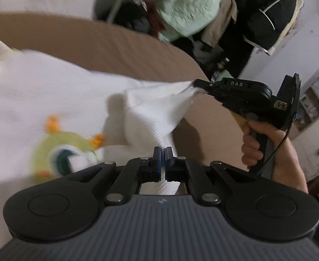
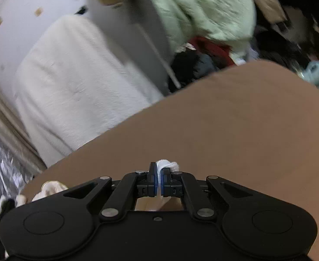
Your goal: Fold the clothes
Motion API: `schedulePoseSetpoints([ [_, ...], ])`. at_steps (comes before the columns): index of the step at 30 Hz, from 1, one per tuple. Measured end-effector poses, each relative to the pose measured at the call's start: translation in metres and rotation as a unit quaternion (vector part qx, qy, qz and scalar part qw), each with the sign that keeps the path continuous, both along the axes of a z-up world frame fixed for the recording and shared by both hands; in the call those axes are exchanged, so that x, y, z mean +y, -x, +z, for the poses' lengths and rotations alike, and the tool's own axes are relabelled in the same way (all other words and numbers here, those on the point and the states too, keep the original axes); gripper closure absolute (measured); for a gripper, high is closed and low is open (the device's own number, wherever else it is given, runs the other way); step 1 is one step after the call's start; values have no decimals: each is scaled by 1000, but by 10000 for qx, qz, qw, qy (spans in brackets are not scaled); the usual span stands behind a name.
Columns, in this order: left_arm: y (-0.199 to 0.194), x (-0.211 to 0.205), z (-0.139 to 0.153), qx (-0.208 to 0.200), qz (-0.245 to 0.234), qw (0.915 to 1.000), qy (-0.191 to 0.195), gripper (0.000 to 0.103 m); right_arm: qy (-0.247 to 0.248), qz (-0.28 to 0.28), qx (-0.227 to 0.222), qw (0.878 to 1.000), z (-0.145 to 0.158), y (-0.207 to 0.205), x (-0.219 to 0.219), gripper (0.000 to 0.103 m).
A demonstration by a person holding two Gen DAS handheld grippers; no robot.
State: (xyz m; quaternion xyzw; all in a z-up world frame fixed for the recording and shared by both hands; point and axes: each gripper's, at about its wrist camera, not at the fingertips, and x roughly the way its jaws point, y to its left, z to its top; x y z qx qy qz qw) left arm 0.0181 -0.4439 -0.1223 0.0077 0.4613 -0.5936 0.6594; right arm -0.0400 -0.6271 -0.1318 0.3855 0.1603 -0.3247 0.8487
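Blurring white garment (image 1: pixel 50 100); both tongs pinch edges.

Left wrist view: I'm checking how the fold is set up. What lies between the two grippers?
In the left wrist view, a lifted flap of the white garment spans from the left gripper to the right gripper, above the brown surface.

L gripper (image 1: pixel 164 152): black linkage arms w/ silver pivot screws, blue pads on the jaws, round caps each side, ribbed grey body w/ small logo. R gripper (image 1: pixel 197 84): black, "DAS" on top, yellow-tan neck above a black grip, thin black cable, small label at rear. R hand (image 1: pixel 252 148) bare, no sleeve seen.
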Motion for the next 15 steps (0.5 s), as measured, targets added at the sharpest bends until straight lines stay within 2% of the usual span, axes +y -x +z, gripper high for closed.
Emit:
schedulePoseSetpoints([
  [3, 0, -23, -14, 442, -99, 9989, -74, 101, -396, -68, 38, 9992, -9, 17, -4, 92],
  [5, -1, -32, -19, 779, -116, 9969, -26, 101, -472, -227, 234, 9984, -12, 33, 4, 69],
  [6, -2, -37, -22, 947, -125, 9954, -2, 101, -606, -263, 216, 9976, -13, 38, 8, 43],
  [7, -2, -41, -24, 1123, -137, 9936, 47, 101, -771, -286, 164, 9965, -13, 43, 13, 35],
  [10, 3, -48, -26, 1666, -201, 9855, 259, 101, -1569, -119, -498, 9863, -23, 57, 22, 32],
  [13, 20, -48, -35, 2094, -217, 9763, 510, 101, -2169, 116, -1213, 9685, -30, 62, 28, 27],
  [14, 25, -47, -40, 2224, -196, 9728, 618, 101, -2222, 278, -1277, 9662, -28, 61, 30, 25],
  [15, 28, -46, -44, 2339, -170, 9694, 717, 101, -2112, 335, -1181, 9697, -24, 62, 35, 24],
])
